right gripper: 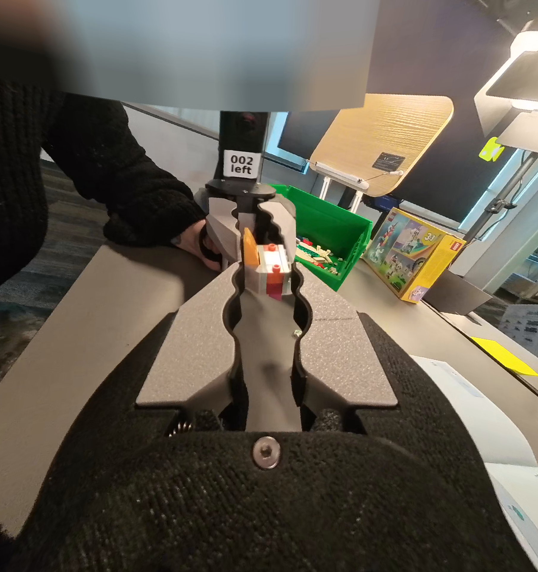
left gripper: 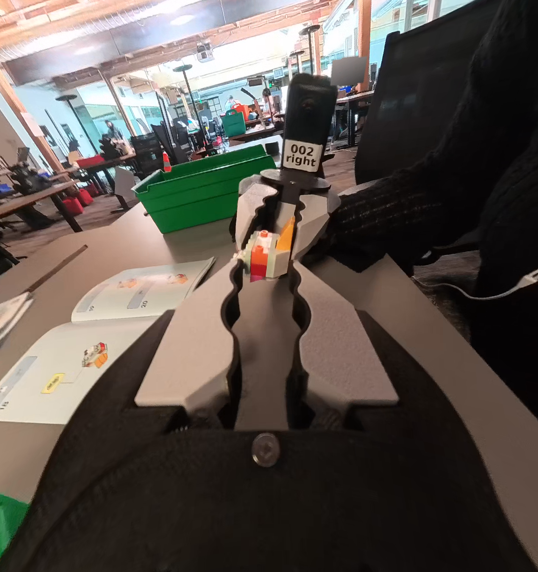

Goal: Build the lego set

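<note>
Evidently mid-assembly: the left gripper (left gripper: pixel 263 269) and right gripper (right gripper: pixel 266 275) meet tip to tip above the desk (left gripper: pixel 156 235), jaws of both clenched on the small white-and-orange lego model (left gripper: pixel 266 257). Next comes pressing the orange piece (right gripper: pixel 250 247) home, squarely. Green bin (right gripper: pixel 332 229) and booklet (left gripper: pixel 137 291) lie near; the desk edge is close.

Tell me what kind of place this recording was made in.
Probably a shared open-plan workshop or lab office: rows of work tables under exposed wooden ceiling beams, green parts bins on the grey table, and a tilted wooden desk on a stand nearby.
</note>
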`<state>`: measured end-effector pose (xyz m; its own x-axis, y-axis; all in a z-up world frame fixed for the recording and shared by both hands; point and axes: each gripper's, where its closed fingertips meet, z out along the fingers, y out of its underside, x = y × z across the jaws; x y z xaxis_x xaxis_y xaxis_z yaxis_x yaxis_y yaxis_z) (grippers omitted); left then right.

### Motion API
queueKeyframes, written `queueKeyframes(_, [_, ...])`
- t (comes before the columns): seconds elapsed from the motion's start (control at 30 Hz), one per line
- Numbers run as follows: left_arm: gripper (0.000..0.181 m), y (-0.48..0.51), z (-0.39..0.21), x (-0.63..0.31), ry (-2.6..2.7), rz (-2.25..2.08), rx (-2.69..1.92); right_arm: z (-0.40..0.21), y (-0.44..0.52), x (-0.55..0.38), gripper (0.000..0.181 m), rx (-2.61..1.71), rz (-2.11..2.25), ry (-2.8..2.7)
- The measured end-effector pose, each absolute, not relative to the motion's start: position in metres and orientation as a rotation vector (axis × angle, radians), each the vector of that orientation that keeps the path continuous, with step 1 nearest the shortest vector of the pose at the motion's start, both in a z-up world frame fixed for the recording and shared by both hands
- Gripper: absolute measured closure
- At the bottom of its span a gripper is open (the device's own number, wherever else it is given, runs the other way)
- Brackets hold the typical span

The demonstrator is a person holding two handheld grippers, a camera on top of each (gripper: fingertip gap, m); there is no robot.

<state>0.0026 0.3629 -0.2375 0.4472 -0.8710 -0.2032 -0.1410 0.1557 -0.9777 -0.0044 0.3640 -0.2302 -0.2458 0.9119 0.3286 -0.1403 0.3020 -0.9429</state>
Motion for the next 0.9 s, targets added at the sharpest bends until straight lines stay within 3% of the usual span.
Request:
queueKeyframes(0.27, [0.155, 0.358, -0.230, 0.004, 0.998, -0.691, -1.285, -0.233, 0.363, -0.004, 0.154, -0.754, 1.191, -1.487])
queueKeyframes(0.4, [0.142, 0.358, -0.235, 0.006, 1.013, -0.701, -1.306, -0.232, 0.362, -0.004, 0.154, -0.750, 1.199, -1.488])
queueKeyframes(0.6, [0.153, 0.358, -0.239, 0.006, 1.044, -0.691, -1.323, -0.234, 0.359, -0.003, 0.154, -0.744, 1.201, -1.507])
queueKeyframes(0.9, [0.154, 0.360, -0.243, 0.007, 1.056, -0.676, -1.348, -0.229, 0.357, -0.001, 0.154, -0.723, 1.208, -1.498])
